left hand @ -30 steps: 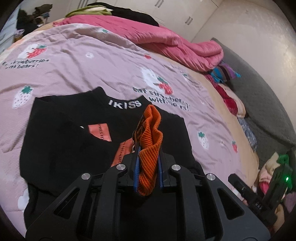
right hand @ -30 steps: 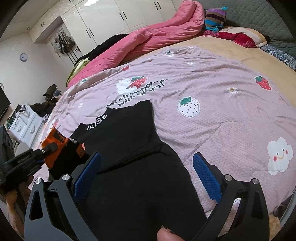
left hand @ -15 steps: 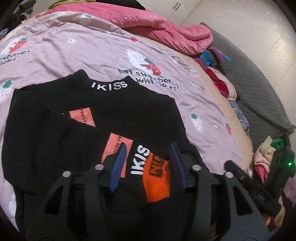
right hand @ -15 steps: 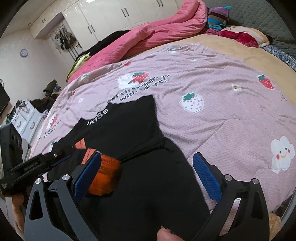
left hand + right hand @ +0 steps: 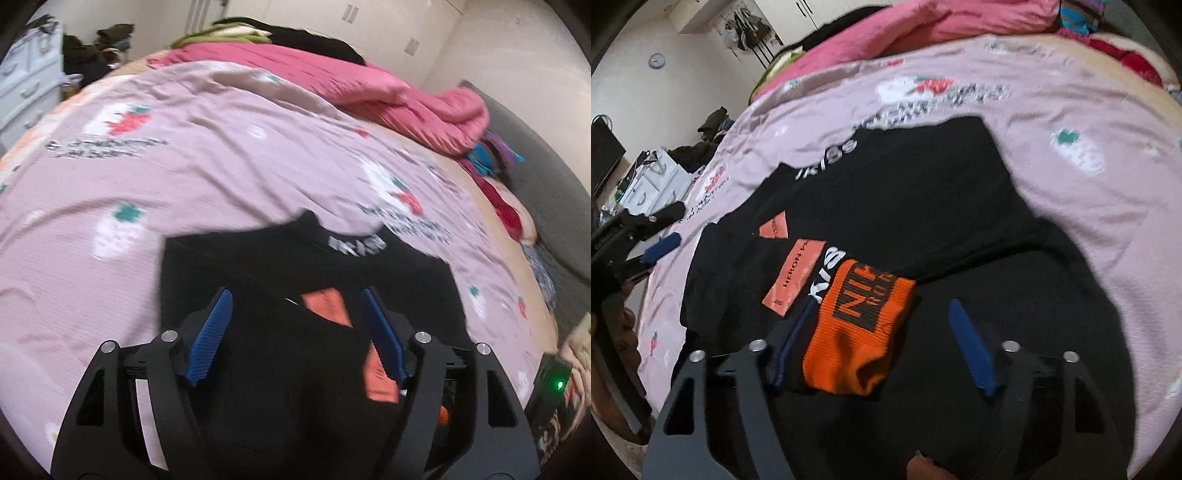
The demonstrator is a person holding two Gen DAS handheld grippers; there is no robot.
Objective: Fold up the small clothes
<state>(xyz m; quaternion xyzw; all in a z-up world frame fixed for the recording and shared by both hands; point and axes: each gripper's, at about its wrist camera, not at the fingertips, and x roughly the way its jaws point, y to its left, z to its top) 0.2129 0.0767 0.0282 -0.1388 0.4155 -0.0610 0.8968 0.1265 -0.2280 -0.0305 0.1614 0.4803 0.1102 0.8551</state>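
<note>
A black top (image 5: 280, 365) with white collar lettering and orange patches lies flat on the pink strawberry bedspread (image 5: 192, 166); it also shows in the right wrist view (image 5: 923, 206). Its sleeve is folded across the body, the orange ribbed cuff (image 5: 857, 325) lying on top. My left gripper (image 5: 297, 332) is open and empty, above the top's left part. My right gripper (image 5: 882, 343) is open, its jaws either side of the orange cuff, not closed on it. The left gripper shows at the far left of the right wrist view (image 5: 646, 236).
A pink duvet (image 5: 332, 81) is heaped along the bed's far side, with dark clothes behind it. Colourful clothes (image 5: 495, 158) lie at the right edge by a grey quilted surface. White drawers (image 5: 653, 181) stand beside the bed.
My left gripper let go of the orange cuff, laid it on the top, opened wide and drew back to the left. My right gripper moved in over the cuff.
</note>
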